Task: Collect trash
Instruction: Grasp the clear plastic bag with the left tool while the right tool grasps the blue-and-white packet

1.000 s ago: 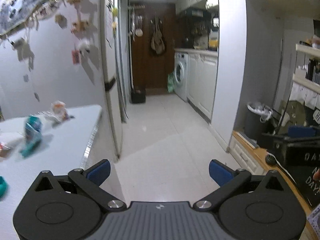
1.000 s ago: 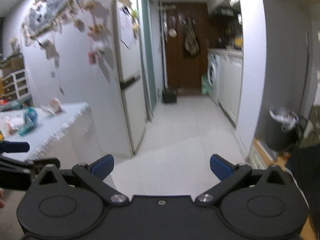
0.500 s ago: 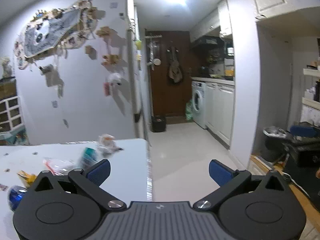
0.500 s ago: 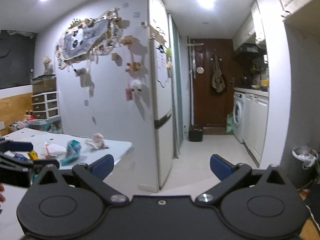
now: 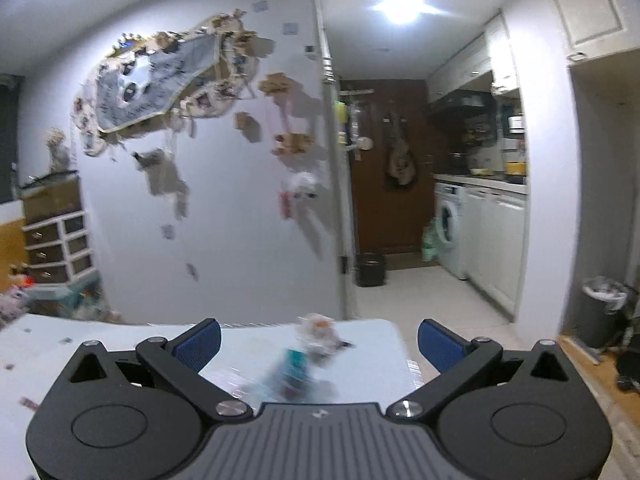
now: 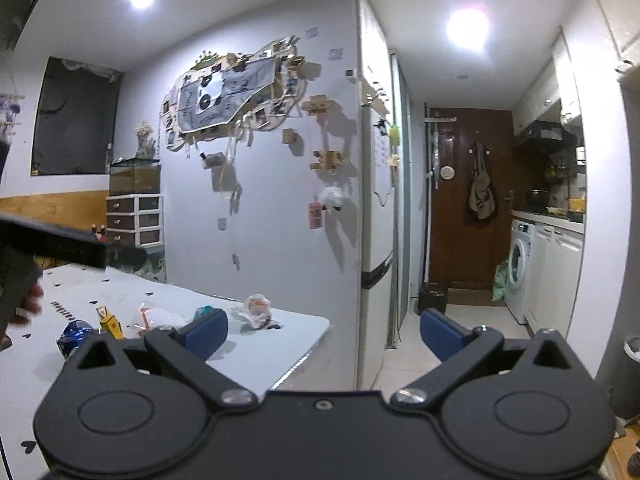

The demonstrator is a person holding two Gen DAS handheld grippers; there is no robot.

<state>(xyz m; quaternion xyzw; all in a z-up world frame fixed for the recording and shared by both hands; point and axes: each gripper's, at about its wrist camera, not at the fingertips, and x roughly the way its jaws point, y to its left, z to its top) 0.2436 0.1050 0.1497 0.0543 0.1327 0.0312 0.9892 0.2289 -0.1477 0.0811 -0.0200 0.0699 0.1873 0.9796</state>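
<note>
i hold both the left gripper (image 5: 318, 344) and right gripper (image 6: 324, 334) spread and empty, lining up on wrappers (image 6: 258, 310) across the white table (image 6: 296, 344).

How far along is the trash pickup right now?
Nothing looks collected yet. Both the left gripper and the right gripper are open and empty. Left on the white table: a crumpled wrapper, a clear bag, a yellow carton, a blue can. The lined trash bin waits by the wall.
</note>
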